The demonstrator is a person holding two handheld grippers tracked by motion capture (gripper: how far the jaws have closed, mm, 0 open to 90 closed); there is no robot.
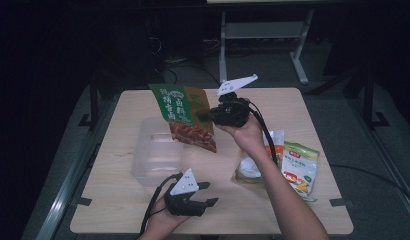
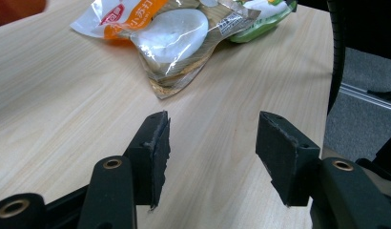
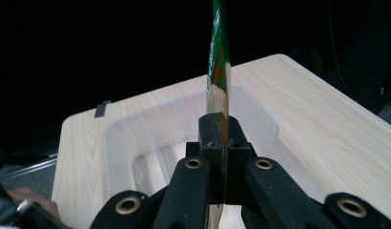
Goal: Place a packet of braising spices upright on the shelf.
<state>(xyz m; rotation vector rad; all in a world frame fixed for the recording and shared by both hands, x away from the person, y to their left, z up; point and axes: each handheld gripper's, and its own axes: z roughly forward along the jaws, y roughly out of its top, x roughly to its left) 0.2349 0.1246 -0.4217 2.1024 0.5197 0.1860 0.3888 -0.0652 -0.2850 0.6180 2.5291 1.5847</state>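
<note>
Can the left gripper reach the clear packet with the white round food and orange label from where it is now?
Probably yes. The left gripper stands open and empty, pointing at the clear packet with the white round food. Bare light wooden table lies between them, with nothing in the way.

table: light wood-grain top, fills centre of the high view, dark floor around it
clear plastic bin: sits directly on the top, left of centre, open side up
white-and-orange packet: flat on the top, right of centre, partly hidden by a forearm
yellow-green packet: flat on the top, just right of the white-and-orange one, near the right edge
front strip: bare wood along the lower edge
</note>
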